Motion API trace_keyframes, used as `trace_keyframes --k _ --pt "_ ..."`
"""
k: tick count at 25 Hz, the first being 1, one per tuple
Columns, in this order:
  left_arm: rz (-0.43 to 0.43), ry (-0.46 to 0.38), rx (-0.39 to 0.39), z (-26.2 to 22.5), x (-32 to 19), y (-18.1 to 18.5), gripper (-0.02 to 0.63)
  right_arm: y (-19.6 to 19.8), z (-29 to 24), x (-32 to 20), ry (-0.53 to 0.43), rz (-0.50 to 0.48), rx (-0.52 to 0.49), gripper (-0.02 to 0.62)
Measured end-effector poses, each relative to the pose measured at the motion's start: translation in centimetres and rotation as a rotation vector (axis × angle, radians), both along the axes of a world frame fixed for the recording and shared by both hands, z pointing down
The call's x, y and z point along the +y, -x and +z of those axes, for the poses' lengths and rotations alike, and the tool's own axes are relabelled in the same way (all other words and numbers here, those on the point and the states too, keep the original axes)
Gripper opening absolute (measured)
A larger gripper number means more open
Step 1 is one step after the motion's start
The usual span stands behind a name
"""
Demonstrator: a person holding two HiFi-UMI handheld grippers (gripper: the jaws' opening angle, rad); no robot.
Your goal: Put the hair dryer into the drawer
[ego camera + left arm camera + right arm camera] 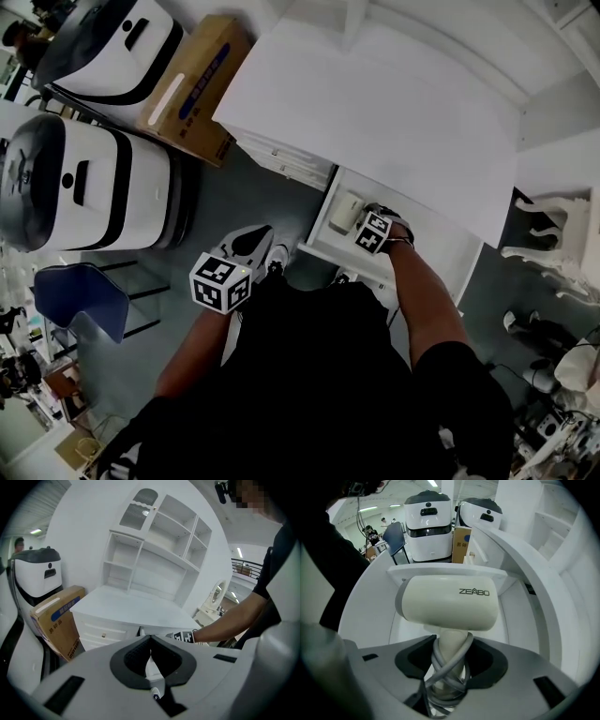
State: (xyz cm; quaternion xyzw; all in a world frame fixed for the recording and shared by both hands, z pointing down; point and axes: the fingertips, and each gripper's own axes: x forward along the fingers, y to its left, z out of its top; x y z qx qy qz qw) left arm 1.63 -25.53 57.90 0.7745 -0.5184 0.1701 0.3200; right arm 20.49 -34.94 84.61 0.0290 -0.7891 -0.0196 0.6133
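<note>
While poised over pulled-out white drawer [319, 230], clamped in right gripper [447, 667] by cord-wrapped handle: cream plastic hair dryer [447, 604], likely light, rigid, slick-shelled; left gripper [151, 660] closed on nothing.

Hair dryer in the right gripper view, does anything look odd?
Only the grey cord: it is wound crisscross around the handle of the hair dryer, so the right gripper clamps cord and handle together. Nothing looks damaged.
</note>
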Motion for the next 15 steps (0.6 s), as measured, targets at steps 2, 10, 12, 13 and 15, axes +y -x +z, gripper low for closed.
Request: trace_keyframes --k 2,10,12,13,15 --pt "-0.022 0.005 -0.004 0.0 0.5 0.6 0.011 0.0 0.7 -0.2 0.001 -0.003 0.02 0.209" --pt "-0.095 0.014 -0.019 0.1 2.3 2.5 0.011 0.1 2.5 -0.6 -0.003 -0.049 0.056 0.21" --pt "-0.108 0.017 -0.02 0.2 2.7 2.8 0.011 0.2 2.6 -0.7 0.001 -0.046 0.049 0.21" --pt "-0.113 0.019 -0.021 0.2 2.8 3.0 0.011 0.3 2.6 -0.8 -0.001 -0.048 0.049 0.21" --pt "-0.122 0.021 -0.023 0.2 3.1 3.4 0.011 0.4 2.7 -0.8 -0.006 -0.06 0.053 0.21"
